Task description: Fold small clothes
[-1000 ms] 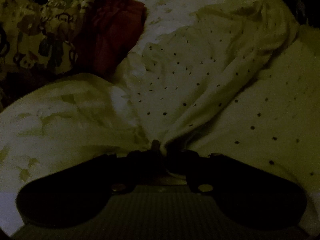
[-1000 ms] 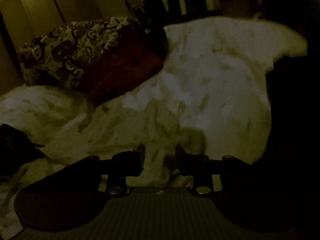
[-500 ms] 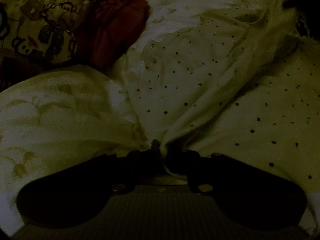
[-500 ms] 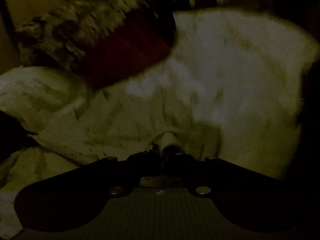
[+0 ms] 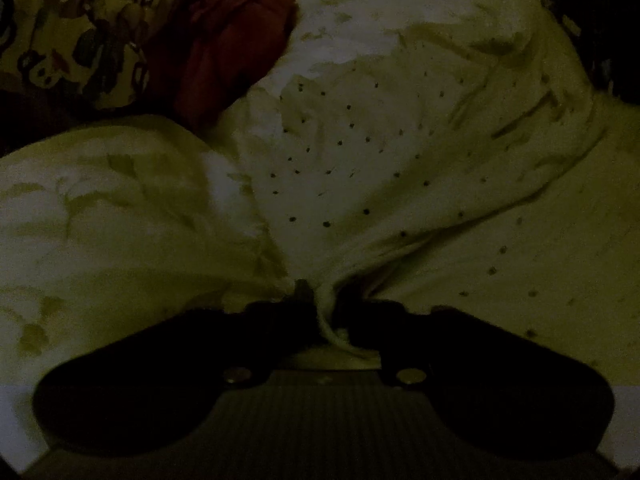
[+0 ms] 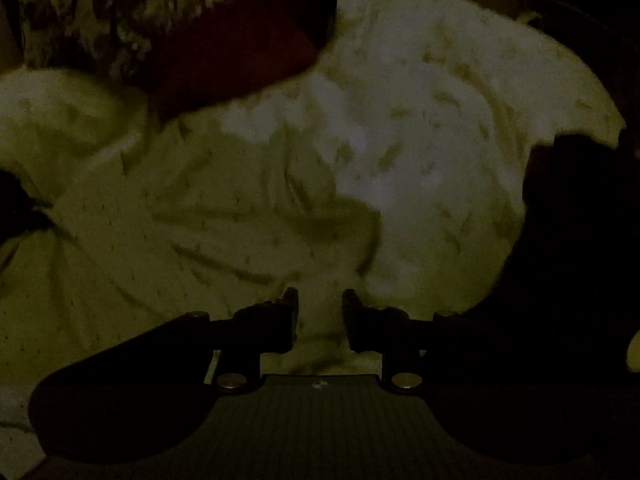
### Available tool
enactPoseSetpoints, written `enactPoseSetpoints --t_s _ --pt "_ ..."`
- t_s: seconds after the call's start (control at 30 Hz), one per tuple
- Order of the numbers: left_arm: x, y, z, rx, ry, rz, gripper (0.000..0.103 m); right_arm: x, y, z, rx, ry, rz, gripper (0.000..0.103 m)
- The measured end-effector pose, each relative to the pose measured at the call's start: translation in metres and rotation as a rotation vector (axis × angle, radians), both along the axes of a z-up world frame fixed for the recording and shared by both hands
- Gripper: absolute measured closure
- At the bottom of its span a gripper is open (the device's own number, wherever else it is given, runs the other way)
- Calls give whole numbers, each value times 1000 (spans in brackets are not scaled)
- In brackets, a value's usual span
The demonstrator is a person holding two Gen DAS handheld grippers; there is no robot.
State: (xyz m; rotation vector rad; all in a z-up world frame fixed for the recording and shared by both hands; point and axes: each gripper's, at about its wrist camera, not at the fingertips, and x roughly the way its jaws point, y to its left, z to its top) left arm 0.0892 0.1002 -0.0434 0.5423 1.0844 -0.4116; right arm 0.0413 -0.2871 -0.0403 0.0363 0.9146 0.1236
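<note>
- While the light was very dim, the left wrist view showed the left gripper (image 5: 320,304) pinched tight, its two dark fingers (image 5: 280,320) met on a bunched fold of the dotted cloth (image 5: 352,152).
- That pale garment, speckled with small dark dots, fanned up and away from the pinch, one ridge of it running toward the upper right.
- More of the same dotted fabric lay flatter on the right side of that view.
- Under it all spread the leaf-print bedsheet (image 5: 100,208), humped up on the left, just beside the pinched fold.
- Up in the far left corner of the bed sat a patterned cushion (image 5: 80,40), and a dark red cloth (image 5: 228,44) lay touching it on its right.

- Over to the right wrist view: the right gripper (image 6: 320,308) stood parted, a clear gap between its fingers (image 6: 290,312), nothing clamped.
- Pale fabric showed through that gap; whether the fingertips touched it I couldn't tell.
- The dotted cloth (image 6: 160,240) lay rumpled across the left and middle here, creases running toward the gripper.
- Beyond it the leaf-print bedsheet (image 6: 440,120) stretched out to the bed's far edge.
- The patterned cushion (image 6: 100,20) and the dark red cloth (image 6: 224,60) sat at the far left again, side by side and touching.
- A dark shape (image 6: 580,260) filled the right side, too dim to name.
</note>
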Motion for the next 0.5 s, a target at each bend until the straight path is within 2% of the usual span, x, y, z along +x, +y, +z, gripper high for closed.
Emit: enactPoseSetpoints --t_s 0.03,0.1,0.17,0.23,0.27,0.37,0.43,0.5 --pt "1 1 7 -45 18 8 48 5 2 0 -37 -23 -4 33" --pt "-1 3 21 -135 20 15 37 14 4 -4 -68 -27 -10 20" --pt "-2 1 35 -171 -12 16 31 22 5 -13 -48 2 16 23" --pt "3 -5 45 -165 -96 5 8 28 8 -23 -47 12 37 23" --pt "8 -9 46 -141 -143 14 4 32 11 -26 -49 14 36 23" --pt "32 -29 39 -82 -219 3 4 39 23 -30 -35 -8 95 25" --pt "46 -42 27 -84 -207 -39 9 41 35 -25 -56 -13 174 26" --pt "57 -52 11 -67 -176 -53 9 42 44 -20 -123 2 244 26"
